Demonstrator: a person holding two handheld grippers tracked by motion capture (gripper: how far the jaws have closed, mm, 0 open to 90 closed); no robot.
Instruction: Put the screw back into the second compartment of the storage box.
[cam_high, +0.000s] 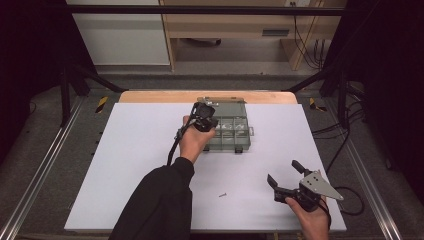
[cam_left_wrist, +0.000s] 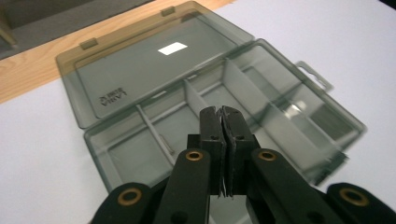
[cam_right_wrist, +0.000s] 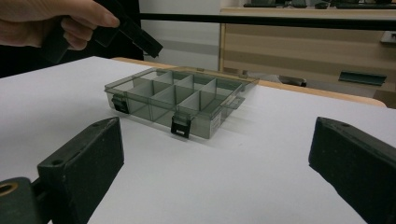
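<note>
Left claw (cam_left_wrist: 223, 122) closed, perhaps gripping something thin, over box (cam_left_wrist: 261, 107)

Grey floor (cam_high: 45, 145), pale wooden cabinet (cam_high: 235, 25) behind, white wall panel (cam_high: 120, 35), black frame bars (cam_high: 200, 10)

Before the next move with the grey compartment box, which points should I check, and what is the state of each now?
1. Box lid fully open, lying flat behind: ok.
2. Left gripper jaws shut, something thin pinched between them: cannot tell what it is.
3. Left gripper above a compartment, not touching a divider: ok.
4. Right gripper open and well away from the box: ok.
5. Small screw lies loose on the table, not picked up: not ok.
6. Compartments free of parts: cannot tell.
</note>
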